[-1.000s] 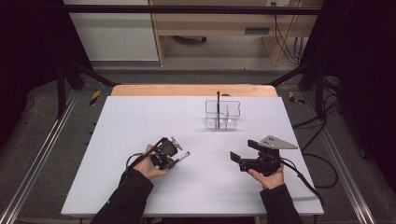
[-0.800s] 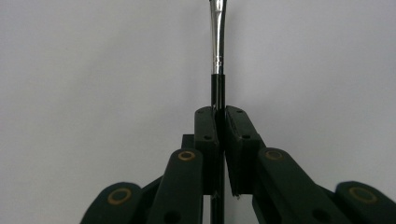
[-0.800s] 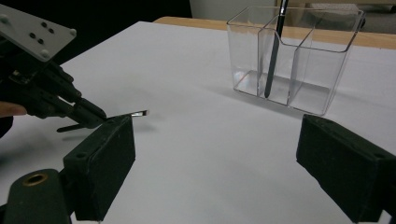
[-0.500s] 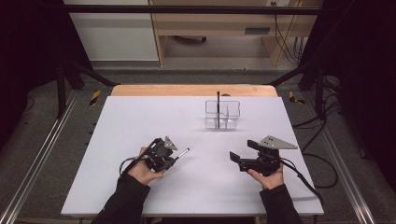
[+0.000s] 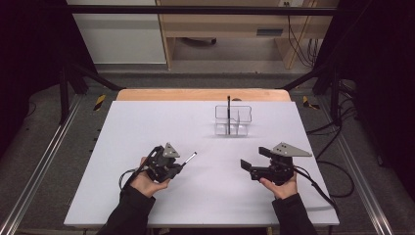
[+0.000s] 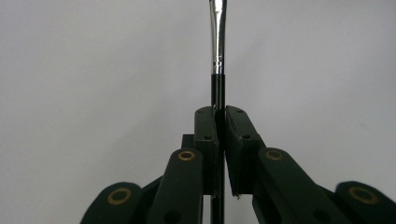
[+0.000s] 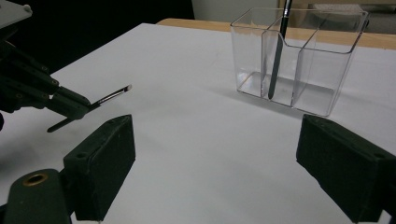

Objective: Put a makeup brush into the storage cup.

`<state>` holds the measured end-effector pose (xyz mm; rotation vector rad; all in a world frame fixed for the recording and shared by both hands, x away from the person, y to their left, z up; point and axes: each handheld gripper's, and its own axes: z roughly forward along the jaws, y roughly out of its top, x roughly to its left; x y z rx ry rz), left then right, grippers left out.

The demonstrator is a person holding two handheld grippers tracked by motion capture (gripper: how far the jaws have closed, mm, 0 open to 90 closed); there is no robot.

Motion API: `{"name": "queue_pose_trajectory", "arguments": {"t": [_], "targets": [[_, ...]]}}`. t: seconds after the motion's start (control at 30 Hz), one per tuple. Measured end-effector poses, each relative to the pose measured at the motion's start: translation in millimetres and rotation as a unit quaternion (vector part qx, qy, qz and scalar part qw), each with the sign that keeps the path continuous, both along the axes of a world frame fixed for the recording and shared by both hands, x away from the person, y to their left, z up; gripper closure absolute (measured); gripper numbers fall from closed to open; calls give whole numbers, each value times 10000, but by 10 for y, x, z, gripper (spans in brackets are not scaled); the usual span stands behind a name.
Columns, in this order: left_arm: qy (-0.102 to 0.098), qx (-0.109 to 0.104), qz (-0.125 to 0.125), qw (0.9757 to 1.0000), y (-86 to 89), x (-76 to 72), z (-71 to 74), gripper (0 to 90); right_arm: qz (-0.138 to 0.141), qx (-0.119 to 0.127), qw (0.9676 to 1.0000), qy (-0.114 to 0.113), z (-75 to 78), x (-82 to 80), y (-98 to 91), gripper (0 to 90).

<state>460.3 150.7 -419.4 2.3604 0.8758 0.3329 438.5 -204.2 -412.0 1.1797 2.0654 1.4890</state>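
Your left hand-held gripper (image 5: 182, 165) is clamped on a thin brush (image 5: 190, 157), its pads pressed tight on the black handle just below the silver ferrule, as the left gripper view shows (image 6: 217, 88). The brush is off the white worktop (image 5: 147, 127), its tip pointing up and away toward the clear organiser (image 5: 233, 120) at the far side, where a second dark brush (image 5: 228, 110) stands upright in one compartment. Your right hand-held gripper (image 5: 245, 165) hangs with its jaws spread wide and nothing between them, well apart from both the held brush and the organiser. Judge this brush as very light, stiff along its length and slim enough to pivot in the pads if you knock either end, so the grip near the ferrule looks sound but leaves a long tail of handle behind the jaws. The smooth lacquered handle may slide if you loosen even slightly. The bristle tip is the fragile part; keep it clear of the organiser wall. The organiser itself looks light and hard-walled, likely to skid or tip if the brush catches its rim, so you may want the right hand-held gripper ready to steady it.
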Motion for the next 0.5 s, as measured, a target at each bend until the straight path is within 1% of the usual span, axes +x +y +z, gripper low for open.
{"name": "queue_pose_trajectory", "arguments": {"t": [0.03,0.1,0.17,0.23,0.43,0.47,0.5], "targets": [[-45,-73,45,10000,21,-26,-2,834,3,28,10000,3,5,-2,-3,121],[-66,-110,78,9999,35,-37,0,834,3,49,10000,2,8,-4,1,119],[-113,-209,149,9996,65,-52,7,834,11,71,10000,4,11,-6,9,117],[-102,-265,182,9994,86,-62,19,834,18,80,10000,7,12,-7,13,116],[-223,-426,293,9984,89,-95,26,834,36,123,9999,21,12,-8,39,101],[-264,-497,328,9979,87,-108,30,834,24,160,9999,25,13,-6,43,96],[-264,-497,328,9979,87,-108,30,834,20,175,9998,24,13,-4,44,94]]}}
